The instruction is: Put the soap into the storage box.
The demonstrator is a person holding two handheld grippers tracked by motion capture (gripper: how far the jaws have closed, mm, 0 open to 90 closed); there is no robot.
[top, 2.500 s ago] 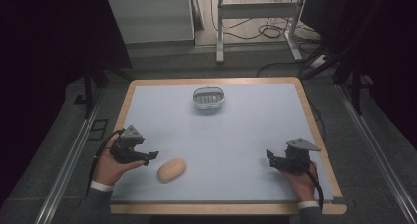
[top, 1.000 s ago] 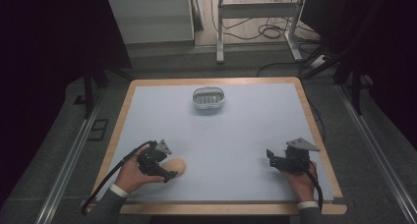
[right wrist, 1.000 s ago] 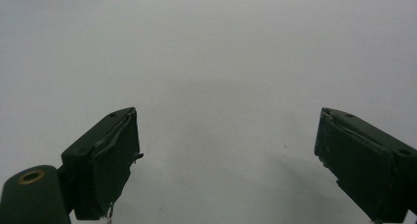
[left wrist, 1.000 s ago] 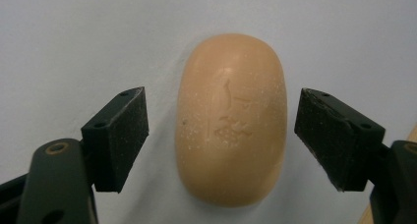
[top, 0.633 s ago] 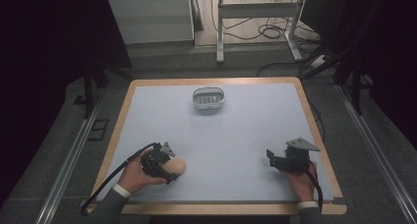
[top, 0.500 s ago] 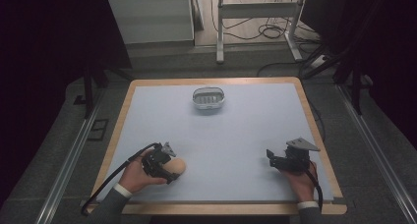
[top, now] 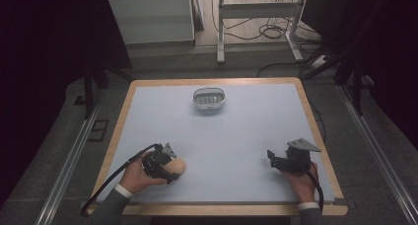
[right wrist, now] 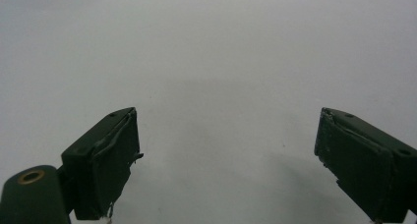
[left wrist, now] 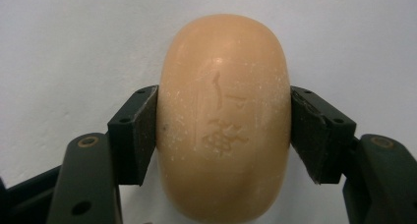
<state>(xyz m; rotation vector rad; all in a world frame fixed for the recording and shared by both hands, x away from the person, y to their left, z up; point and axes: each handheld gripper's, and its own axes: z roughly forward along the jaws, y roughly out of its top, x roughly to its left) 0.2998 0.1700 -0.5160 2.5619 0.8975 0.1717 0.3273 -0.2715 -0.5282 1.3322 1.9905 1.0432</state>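
**A:** Gripping looks solid: left gripper (left wrist: 223,130) has both jaws pressed flat on the long sides of the soap bar (left wrist: 223,118). Bar sits on the table (top: 246,131) near the front left corner, still resting on the surface as far as the high view tells.

**B:** Handling?

**A:** Likely a dense, rigid little block, light enough for one gripper. Surface looks dry and chalky with pale specks, so probably not slick, but the rounded ends give nothing to hold. Current hold across the waist is the right spot. Hard squeeze could dent it.

**B:** Markings?

**A:** Stamped characters pressed into the top face, worn, not readable. No brand or label seen.

**B:** Other side?

**A:** Right gripper (right wrist: 226,150) rests at the front right of the table, jaws wide apart, nothing between them. Soap dish (top: 209,99) sits well apart at the far middle.
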